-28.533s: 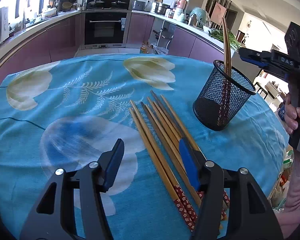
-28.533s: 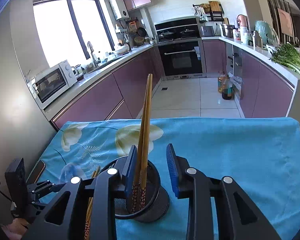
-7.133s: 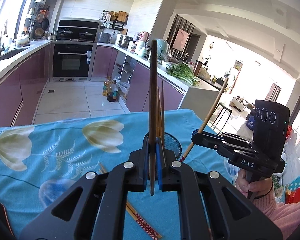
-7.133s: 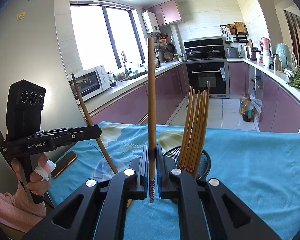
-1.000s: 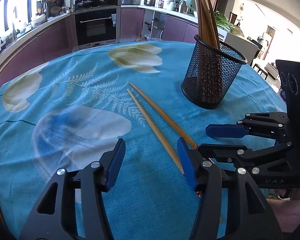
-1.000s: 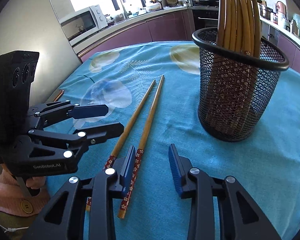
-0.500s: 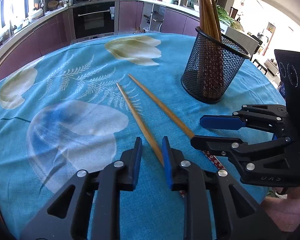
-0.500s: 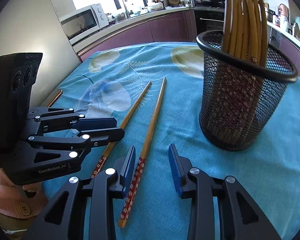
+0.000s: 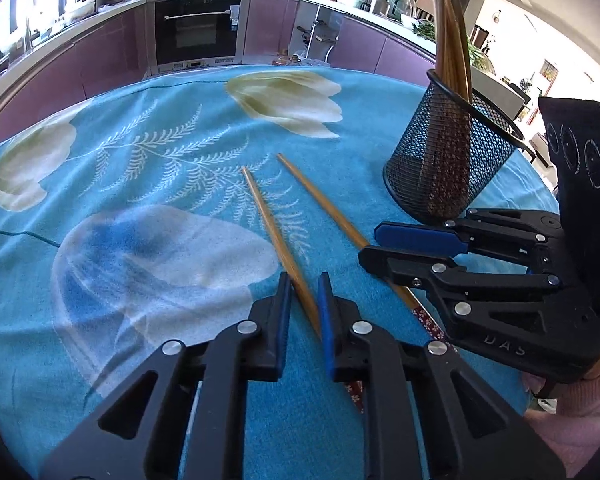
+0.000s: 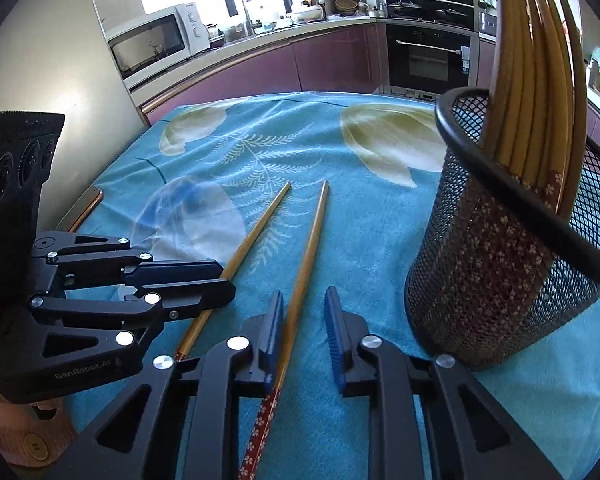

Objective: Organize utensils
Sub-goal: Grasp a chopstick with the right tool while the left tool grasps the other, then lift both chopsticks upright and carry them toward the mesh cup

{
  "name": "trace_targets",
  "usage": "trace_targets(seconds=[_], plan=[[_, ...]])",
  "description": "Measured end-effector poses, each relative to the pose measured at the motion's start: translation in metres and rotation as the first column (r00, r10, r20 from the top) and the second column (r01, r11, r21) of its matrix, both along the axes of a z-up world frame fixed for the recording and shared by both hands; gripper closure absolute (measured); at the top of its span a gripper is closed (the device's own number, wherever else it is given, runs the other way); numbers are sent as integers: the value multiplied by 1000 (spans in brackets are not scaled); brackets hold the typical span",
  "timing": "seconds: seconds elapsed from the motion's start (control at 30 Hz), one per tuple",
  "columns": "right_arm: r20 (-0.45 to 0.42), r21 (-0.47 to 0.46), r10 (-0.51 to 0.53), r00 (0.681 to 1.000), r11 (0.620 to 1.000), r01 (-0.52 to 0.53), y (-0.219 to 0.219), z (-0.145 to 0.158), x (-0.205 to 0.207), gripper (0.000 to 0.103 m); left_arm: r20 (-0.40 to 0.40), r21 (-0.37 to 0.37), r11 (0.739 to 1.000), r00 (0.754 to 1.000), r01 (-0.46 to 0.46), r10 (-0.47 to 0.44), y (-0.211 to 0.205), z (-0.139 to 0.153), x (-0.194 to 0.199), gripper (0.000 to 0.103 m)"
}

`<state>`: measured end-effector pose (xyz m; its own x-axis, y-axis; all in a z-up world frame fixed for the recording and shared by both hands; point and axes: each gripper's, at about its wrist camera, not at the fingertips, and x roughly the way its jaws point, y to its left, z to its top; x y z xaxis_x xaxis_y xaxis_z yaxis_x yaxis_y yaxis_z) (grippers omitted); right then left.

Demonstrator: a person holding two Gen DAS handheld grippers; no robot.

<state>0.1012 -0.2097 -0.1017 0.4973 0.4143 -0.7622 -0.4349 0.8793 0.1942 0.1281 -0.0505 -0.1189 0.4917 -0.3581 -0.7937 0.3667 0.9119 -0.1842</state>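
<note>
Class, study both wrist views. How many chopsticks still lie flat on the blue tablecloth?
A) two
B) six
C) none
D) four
A: two chopsticks lie on the tablecloth, one between the left gripper fingers and one between the right gripper fingers; the others stand in the mesh holder.

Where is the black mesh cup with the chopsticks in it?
The mesh cup stands upright on the blue tablecloth, right of the two loose chopsticks, just beyond the right claw.
</note>
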Motion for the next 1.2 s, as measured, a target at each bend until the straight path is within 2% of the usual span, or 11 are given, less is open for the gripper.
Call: trace_targets(seconds=[0.13, 0.43, 0.7, 0.83, 0.9, 1.2], plan=[[-17, 43, -24, 1000, 999, 24, -7, -1, -1, 95, 0, -12, 1000, 1000, -17, 17, 1, 0, -1, 90], [-23, 128, -33, 999, 991, 35, -18, 5, -13, 97, -18, -41, 998, 999, -45, 44, 5, 1, -7, 94], [-39, 120, 21, 999, 993, -16, -7, 4, -17, 97, -9, -26, 999, 1000, -23, 22, 1, 4, -17, 100], [-52, 102, 26, 998, 995, -20, -4, 0, -17, 97, -3, -6, 1000, 1000, -14, 14, -2, 3, -15, 98], [-52, 92, 23, 998, 996, -18, -4, -1, -17, 96, -4, 7, 1000, 1000, -6, 6, -4, 1, -14, 90], [-46, 79, 26, 999, 997, -22, -3, -3, -14, 96, 9, 43, 999, 1000, 10, -11, -12, -1, -9, 92]])
